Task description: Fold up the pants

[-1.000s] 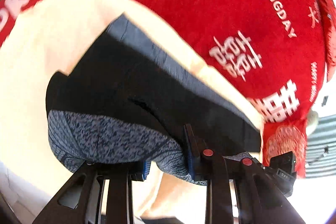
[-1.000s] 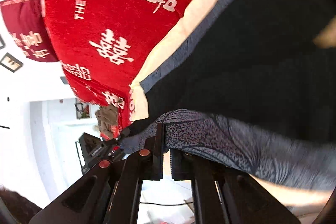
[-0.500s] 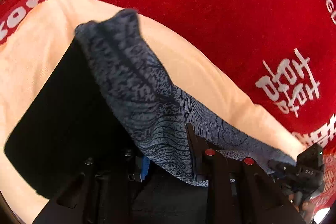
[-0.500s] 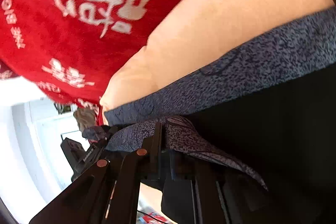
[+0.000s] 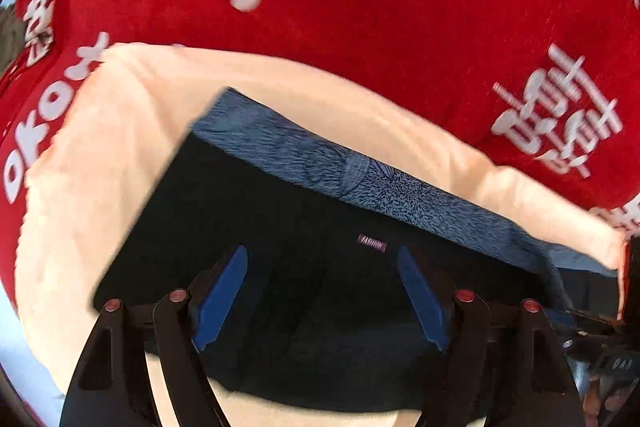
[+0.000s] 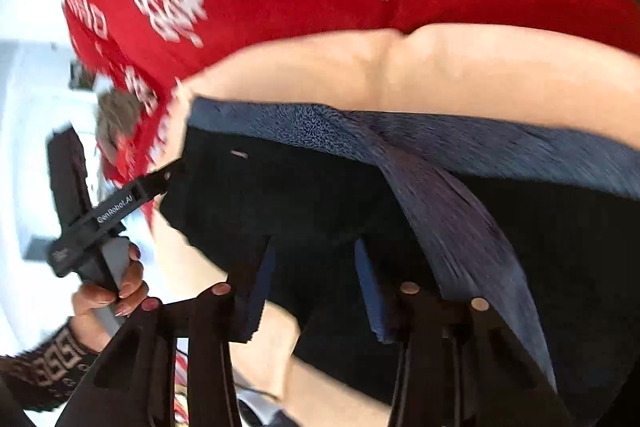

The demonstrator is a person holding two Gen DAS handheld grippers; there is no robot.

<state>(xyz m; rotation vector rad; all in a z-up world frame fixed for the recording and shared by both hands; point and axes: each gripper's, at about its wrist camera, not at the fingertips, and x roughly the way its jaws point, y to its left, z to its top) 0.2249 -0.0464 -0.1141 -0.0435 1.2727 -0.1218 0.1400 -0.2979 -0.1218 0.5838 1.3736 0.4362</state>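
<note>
Pants [image 5: 304,235] — dark, folded, patterned edge

Both tools, left [image 5: 322,297] and right [image 6: 316,287], angled downward, jaws just parted, nothing between them.

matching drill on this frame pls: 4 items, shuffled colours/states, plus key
Items:
1. pants
2. blanket
3. cloth under the pants
4. left tongs

Colour or state:
A. red with white lettering
B. open, nothing between the pads
C. dark, with a blue patterned band along the far edge
D. pale peach

Pairs: 1-C, 2-A, 3-D, 4-B
</note>
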